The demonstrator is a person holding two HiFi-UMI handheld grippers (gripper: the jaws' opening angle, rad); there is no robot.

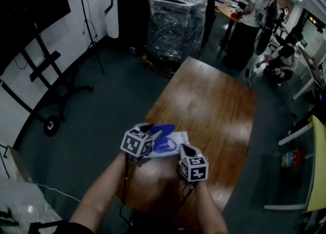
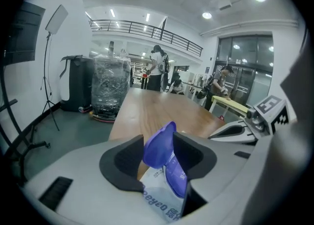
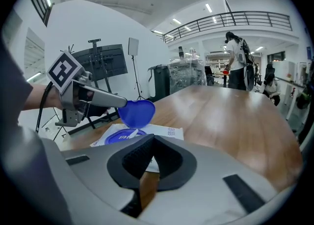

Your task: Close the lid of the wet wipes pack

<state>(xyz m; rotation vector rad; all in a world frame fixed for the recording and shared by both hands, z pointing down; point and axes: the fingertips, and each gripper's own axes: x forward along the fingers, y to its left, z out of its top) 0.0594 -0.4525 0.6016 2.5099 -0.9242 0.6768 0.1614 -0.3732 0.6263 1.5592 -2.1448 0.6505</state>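
Upright lid of wet wipes pack is straddled, unpinched, by spread left gripper, presumably for closing; right gripper is pressed together, empty.

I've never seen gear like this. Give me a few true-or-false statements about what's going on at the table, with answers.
1. The blue lid of the wet wipes pack stands open. True.
2. The pack lies on the floor. False: it lies on the wooden table.
3. The lid stands between the left gripper's open jaws. True.
4. The right gripper grips the lid. False: its jaws are together with nothing between them.
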